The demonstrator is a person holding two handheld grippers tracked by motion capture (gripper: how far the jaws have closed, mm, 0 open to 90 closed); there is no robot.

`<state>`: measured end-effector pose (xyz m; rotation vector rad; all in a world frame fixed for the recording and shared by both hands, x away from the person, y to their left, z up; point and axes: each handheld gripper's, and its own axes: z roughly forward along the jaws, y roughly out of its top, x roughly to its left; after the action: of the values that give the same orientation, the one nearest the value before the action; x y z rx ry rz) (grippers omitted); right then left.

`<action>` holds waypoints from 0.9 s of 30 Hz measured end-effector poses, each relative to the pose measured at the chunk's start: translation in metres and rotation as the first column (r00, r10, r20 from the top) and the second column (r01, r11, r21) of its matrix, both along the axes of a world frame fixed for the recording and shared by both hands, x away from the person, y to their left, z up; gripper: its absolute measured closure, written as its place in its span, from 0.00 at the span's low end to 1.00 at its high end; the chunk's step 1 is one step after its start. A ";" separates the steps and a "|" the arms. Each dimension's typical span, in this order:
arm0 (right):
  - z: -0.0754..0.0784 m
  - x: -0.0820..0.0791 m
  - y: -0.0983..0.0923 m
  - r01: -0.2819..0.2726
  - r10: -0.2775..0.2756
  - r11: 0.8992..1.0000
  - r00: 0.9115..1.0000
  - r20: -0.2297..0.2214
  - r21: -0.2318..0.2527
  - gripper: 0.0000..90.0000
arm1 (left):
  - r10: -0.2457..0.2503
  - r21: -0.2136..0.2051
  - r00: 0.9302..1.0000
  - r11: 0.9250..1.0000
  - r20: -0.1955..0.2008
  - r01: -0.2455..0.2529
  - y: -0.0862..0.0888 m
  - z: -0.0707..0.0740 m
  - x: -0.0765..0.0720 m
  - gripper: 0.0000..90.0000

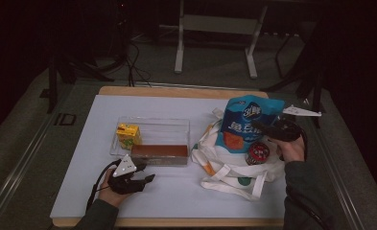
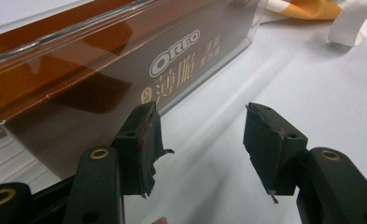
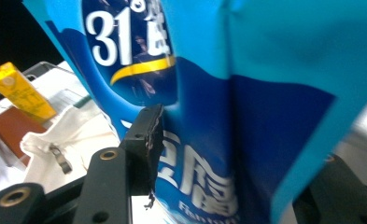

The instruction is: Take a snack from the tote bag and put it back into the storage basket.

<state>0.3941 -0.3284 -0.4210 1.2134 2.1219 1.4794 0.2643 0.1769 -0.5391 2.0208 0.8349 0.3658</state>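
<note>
The high view takes in the whole white counter [image 1: 80, 191]: a clear plastic tray [image 1: 183, 125] holding a yellow juice carton [image 1: 128, 135] and a long brown biscuit box [image 1: 159, 151], and to its right a white cloth bag [image 1: 224, 175] with a round red-lidded tin [image 1: 258, 152] on it. The left gripper view alone shows the white lettering on the glossy brown box [image 2: 125, 74] behind the tray's see-through wall. The left gripper [image 2: 197, 140] rests low on the counter just in front of the tray, jaws about half open with nothing between them. The right gripper [image 1: 267, 128] has a crinkly blue snack bag [image 3: 209, 116] between its jaws, which press its sides; the bag stands upright above the cloth bag.
</note>
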 end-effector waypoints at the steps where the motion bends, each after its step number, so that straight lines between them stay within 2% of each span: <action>1: -0.001 0.001 0.001 -0.003 0.003 1.000 1.000 -0.001 0.013 0.58 | 0.000 0.000 1.000 1.000 -0.001 0.000 0.000 0.000 0.000 0.50; 5: -0.002 0.002 -0.001 -0.028 0.028 0.996 1.000 -0.002 0.083 0.78 | 0.000 0.000 1.000 1.000 -0.003 0.000 0.000 0.000 0.000 0.50; 10: -0.002 0.002 0.000 -0.044 0.044 0.995 0.999 0.000 0.094 0.91 | -0.001 0.002 1.000 1.000 -0.005 0.001 -0.001 0.000 0.000 0.50; 17: 0.001 0.003 0.001 -0.067 0.068 0.992 0.998 0.000 0.105 0.97 | 0.000 0.003 1.000 1.000 -0.007 0.000 -0.001 0.000 0.001 0.50; 27: 0.015 0.003 0.010 -0.079 0.076 0.991 0.997 0.025 0.106 0.98 | -0.005 0.006 1.000 1.000 -0.004 0.005 -0.001 0.000 0.000 0.50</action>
<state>0.3967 -0.3188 -0.4061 1.1576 2.1225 1.6511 0.2646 0.1760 -0.5394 2.0297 0.8320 0.3620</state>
